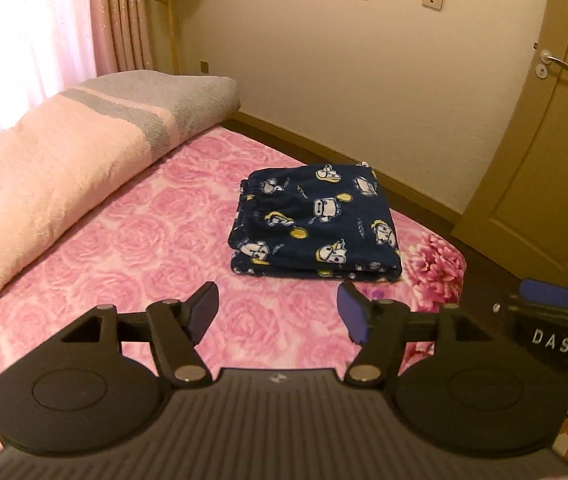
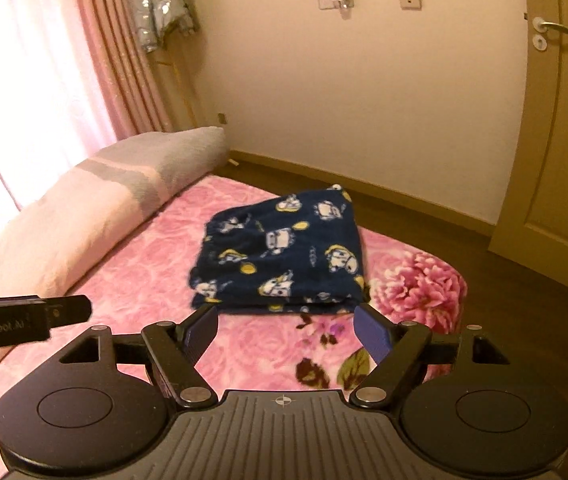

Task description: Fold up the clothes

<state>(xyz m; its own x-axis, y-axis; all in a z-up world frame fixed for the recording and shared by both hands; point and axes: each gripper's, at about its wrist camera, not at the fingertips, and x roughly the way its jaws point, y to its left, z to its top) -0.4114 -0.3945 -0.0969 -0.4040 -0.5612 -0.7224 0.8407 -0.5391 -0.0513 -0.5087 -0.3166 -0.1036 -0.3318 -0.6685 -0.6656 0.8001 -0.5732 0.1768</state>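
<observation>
The left black two-finger gripper with blue pads is hovering with its jaws spread wide and nothing between them, just short of the near edge of the dark navy fleece garment printed with white and yellow cartoon figures. The right black two-finger gripper with blue pads is likewise hanging released and empty, its tips just beside that same near edge without visibly touching it. The garment is lying as a compact, layered rectangle on the pink rose-patterned bed blanket, well apart from the rolled pink and grey quilt beyond its left side. Judging by the stacked layers and tidy edges, the folding is looking essentially finished; at most a final smoothing or squaring of the bundle is remaining.
</observation>
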